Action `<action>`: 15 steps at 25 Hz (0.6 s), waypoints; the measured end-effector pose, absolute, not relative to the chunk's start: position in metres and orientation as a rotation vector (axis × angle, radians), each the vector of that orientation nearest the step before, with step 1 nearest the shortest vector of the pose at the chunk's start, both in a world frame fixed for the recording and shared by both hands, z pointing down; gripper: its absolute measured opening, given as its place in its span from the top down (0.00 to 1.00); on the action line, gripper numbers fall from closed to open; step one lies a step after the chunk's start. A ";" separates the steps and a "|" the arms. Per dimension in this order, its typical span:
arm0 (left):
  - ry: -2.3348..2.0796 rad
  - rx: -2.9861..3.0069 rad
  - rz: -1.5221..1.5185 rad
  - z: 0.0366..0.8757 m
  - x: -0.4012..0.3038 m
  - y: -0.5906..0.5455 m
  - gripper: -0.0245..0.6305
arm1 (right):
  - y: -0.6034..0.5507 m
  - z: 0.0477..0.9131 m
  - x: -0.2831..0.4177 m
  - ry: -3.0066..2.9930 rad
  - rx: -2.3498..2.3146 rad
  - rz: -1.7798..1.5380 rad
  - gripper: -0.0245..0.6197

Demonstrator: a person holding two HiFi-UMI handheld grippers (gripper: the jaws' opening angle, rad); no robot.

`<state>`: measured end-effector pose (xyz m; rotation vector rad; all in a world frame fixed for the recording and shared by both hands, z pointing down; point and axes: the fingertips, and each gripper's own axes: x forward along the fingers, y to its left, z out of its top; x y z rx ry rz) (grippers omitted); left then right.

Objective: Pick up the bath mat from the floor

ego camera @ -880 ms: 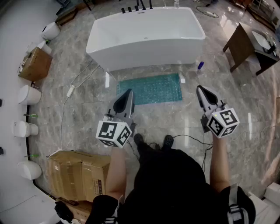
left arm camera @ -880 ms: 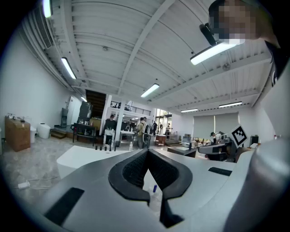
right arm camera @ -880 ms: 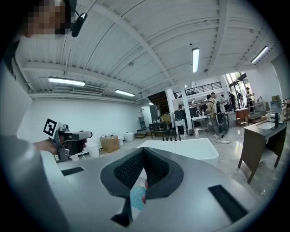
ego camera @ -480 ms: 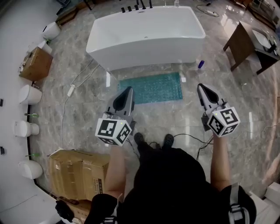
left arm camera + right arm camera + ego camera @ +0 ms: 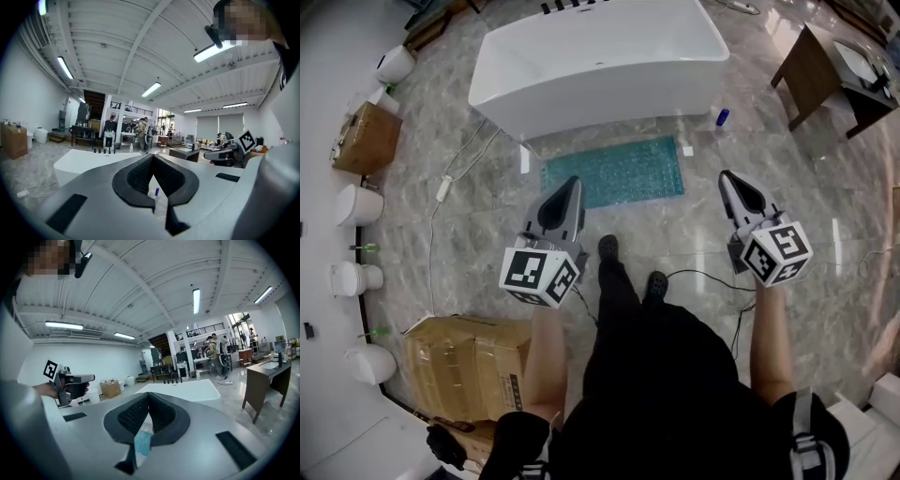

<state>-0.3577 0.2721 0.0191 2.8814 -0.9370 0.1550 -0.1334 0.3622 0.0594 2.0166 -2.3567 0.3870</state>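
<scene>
Floor, head view: grey marble floor (image 5: 469,216); bath mat (image 5: 612,172) lies flat just in front of the bathtub (image 5: 600,66).
Left gripper view: my left gripper (image 5: 152,156) is clenched, empty, aimed at the bathtub.
Right gripper view: my right gripper (image 5: 148,394) is clenched, empty; bath mat glimpsed below it, short of the bathtub.

left gripper (image 5: 572,184) and right gripper (image 5: 727,178) held out near level, both arms forward, fingers (image 5: 136,177) closed, empty

The mat (image 5: 612,172) is teal with a bumpy grid pattern. The tub (image 5: 595,61) is white, the floor (image 5: 478,225) grey marble, the box (image 5: 464,366) brown, the bottle (image 5: 722,116) blue, the table (image 5: 811,56) dark brown.
</scene>
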 end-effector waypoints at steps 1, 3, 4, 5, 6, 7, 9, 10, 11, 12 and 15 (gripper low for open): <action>-0.925 2.885 0.170 0.022 -0.354 0.271 0.96 | 0.361 0.063 -0.129 -2.351 2.029 0.408 0.94; -0.906 2.890 0.197 0.027 -0.348 0.266 0.96 | 0.356 0.069 -0.122 -2.343 2.042 0.442 0.94; -0.899 2.891 0.205 0.029 -0.345 0.262 0.96 | 0.352 0.072 -0.120 -2.340 2.046 0.455 0.94; -0.891 2.892 0.211 0.031 -0.343 0.257 0.96 | 0.348 0.076 -0.117 -2.337 2.053 0.466 0.94; -0.883 2.894 0.216 0.034 -0.339 0.251 0.96 | 0.342 0.079 -0.114 -2.332 2.060 0.475 0.94; -0.874 2.894 0.221 0.037 -0.335 0.243 0.96 | 0.337 0.081 -0.111 -2.325 2.070 0.480 0.94; -0.854 2.890 0.222 0.045 -0.323 0.225 0.96 | 0.325 0.085 -0.104 -2.308 2.087 0.487 0.94; -0.844 2.885 0.217 0.049 -0.315 0.214 0.96 | 0.318 0.085 -0.099 -2.302 2.092 0.489 0.94; -0.834 2.878 0.208 0.052 -0.307 0.202 0.96 | 0.311 0.084 -0.095 -2.298 2.092 0.489 0.94; -0.822 2.872 0.198 0.054 -0.297 0.191 0.96 | 0.302 0.083 -0.091 -2.294 2.086 0.484 0.94; -0.760 2.880 0.169 0.056 -0.261 0.157 0.96 | 0.272 0.077 -0.070 -2.256 2.087 0.453 0.94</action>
